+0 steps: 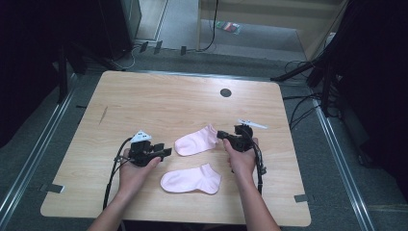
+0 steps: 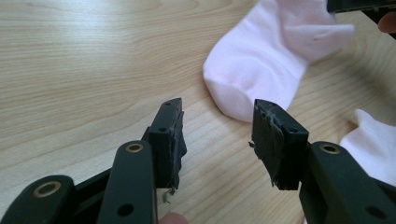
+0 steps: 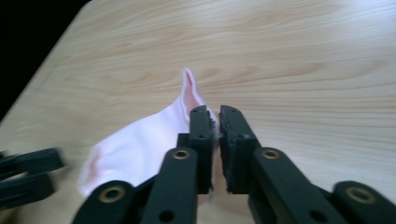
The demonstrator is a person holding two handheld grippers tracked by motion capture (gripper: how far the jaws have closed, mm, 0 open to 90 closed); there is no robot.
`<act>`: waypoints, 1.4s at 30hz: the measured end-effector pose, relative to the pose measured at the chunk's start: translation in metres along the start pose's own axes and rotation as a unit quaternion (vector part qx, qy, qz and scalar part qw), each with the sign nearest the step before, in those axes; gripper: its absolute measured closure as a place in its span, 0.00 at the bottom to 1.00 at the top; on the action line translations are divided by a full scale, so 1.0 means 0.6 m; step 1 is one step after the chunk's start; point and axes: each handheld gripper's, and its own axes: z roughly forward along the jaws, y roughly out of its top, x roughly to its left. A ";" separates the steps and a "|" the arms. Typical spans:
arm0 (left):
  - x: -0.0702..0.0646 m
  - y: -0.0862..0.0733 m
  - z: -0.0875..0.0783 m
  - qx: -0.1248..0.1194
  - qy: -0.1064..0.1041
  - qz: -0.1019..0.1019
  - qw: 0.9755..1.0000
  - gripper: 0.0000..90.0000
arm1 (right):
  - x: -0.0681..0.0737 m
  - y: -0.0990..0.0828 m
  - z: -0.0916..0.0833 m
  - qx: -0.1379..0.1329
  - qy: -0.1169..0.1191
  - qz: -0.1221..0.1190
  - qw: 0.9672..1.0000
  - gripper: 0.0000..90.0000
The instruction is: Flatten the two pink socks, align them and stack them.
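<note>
Two pale pink socks lie on the wooden table (image 1: 159, 98). My right gripper (image 1: 220, 134) is shut on the cuff end of the farther sock (image 1: 196, 140), and pink fabric shows between its closed jaws (image 3: 217, 121). That sock (image 3: 140, 144) trails away to the left of the jaws. My left gripper (image 1: 166, 153) stands open just short of the same sock's toe (image 2: 261, 65), with nothing between its fingertips (image 2: 219, 140). The nearer sock (image 1: 191, 179) lies flat between the two forearms, and its edge (image 2: 373, 144) shows at the right of the left gripper view.
A dark round grommet (image 1: 225, 92) sits in the far middle of the table. Bare wood spreads across the far half and the left side. Cables (image 1: 300, 113) and dark stands (image 1: 62, 67) ring the table on the floor.
</note>
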 end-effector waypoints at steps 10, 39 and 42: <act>-0.016 0.037 0.002 -0.021 -0.010 0.015 1.000 0.68 | -0.008 -0.012 0.002 -0.024 -0.025 -0.039 0.999 0.73; -0.056 0.031 0.023 -0.043 0.001 0.137 0.990 0.83 | 0.009 -0.051 0.009 -0.012 -0.027 -0.097 0.995 0.91; -0.060 0.038 0.048 -0.006 0.006 0.152 0.988 0.80 | -0.001 -0.046 0.008 -0.022 -0.063 -0.088 0.994 0.91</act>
